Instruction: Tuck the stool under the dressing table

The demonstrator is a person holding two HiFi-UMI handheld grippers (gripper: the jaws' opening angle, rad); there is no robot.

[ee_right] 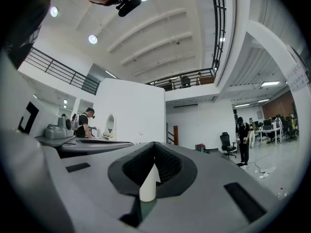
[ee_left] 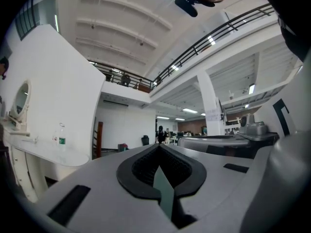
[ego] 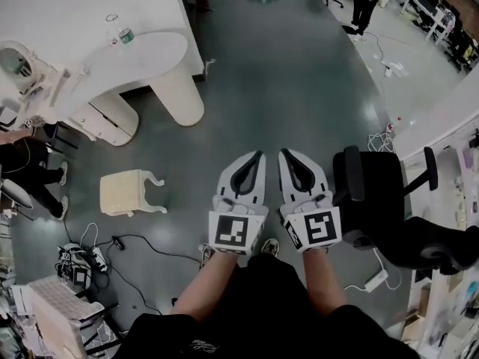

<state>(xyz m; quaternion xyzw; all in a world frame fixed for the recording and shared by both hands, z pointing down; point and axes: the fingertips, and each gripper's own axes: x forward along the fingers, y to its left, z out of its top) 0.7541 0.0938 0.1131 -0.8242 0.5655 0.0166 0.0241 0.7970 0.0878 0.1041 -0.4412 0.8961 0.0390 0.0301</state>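
Both tools are shut and empty. Left tool (ego: 258, 156): jaws together, black pads meeting at the tip, nothing between them. Right tool (ego: 285, 155): same, closed on nothing. You're holding them level and side by side, near each other but not touching, above the grey polished floor (ego: 299, 88).

The cream ribbed stool (ego: 126, 193) is on the floor left of the left tool, well apart from it. It lies tipped on its side, curved legs pointing toward the tool. It's not under the white curved-top dressing bench (ego: 146, 54). The bench stands ahead and to the left of the left tool on ribbed cream pedestals, apart from the stool. In the left gripper view the bench top (ee_left: 53, 154) shows low on the left, beyond the closed jaw tip (ee_left: 159, 147).

On the bench there's a clear plastic bottle (ego: 124, 34) with a green label band; the print is too small to read. A round mirror (ego: 15, 60) sits at the bench's far left end.

A black office chair (ego: 374, 189) is to the right of the right tool, with a white power strip (ego: 374, 280) on the floor by it.

Writing: each tool's cube carries a black-and-white square marker (ego: 230, 232), pattern only, no text. The pale print on your black top (ego: 198, 345) isn't legible.
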